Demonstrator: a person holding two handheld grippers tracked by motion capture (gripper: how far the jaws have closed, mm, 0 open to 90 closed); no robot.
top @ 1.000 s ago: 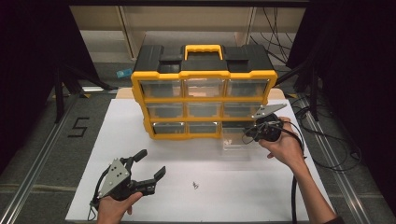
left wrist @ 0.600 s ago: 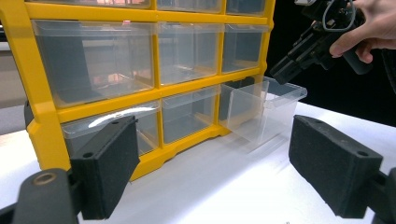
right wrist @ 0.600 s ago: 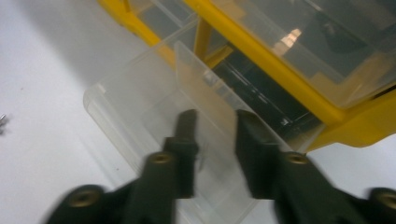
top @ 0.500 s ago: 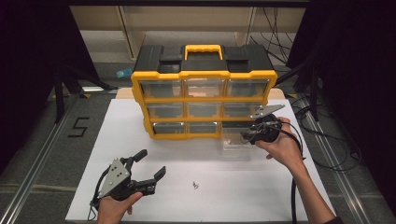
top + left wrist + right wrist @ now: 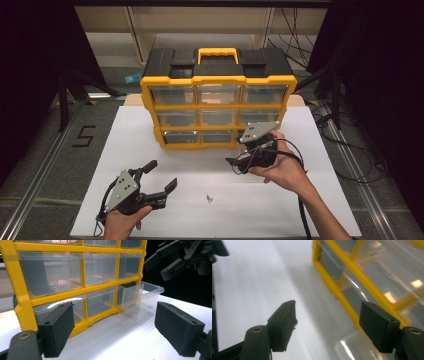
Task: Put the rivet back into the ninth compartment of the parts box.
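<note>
The clear drawer [image 5: 140, 300], pulled out of the yellow cabinet [image 5: 216, 112], looks light, thin and slippery; grip its front rim. Both left gripper [image 5: 155, 180] and right gripper [image 5: 239, 164] have empty, spread jaws.

Each hand carries a black two-jaw gripper topped by a grey three-cornered plate dotted with small holes. The left gripper [image 5: 159, 180] and right gripper [image 5: 235, 164] both end in blocky, matte black pads [image 5: 58, 326] — each arm shows a round screw hole. Black cables [image 5: 302, 220] trail off. Forearms are bare — no sleeves visible.
</note>
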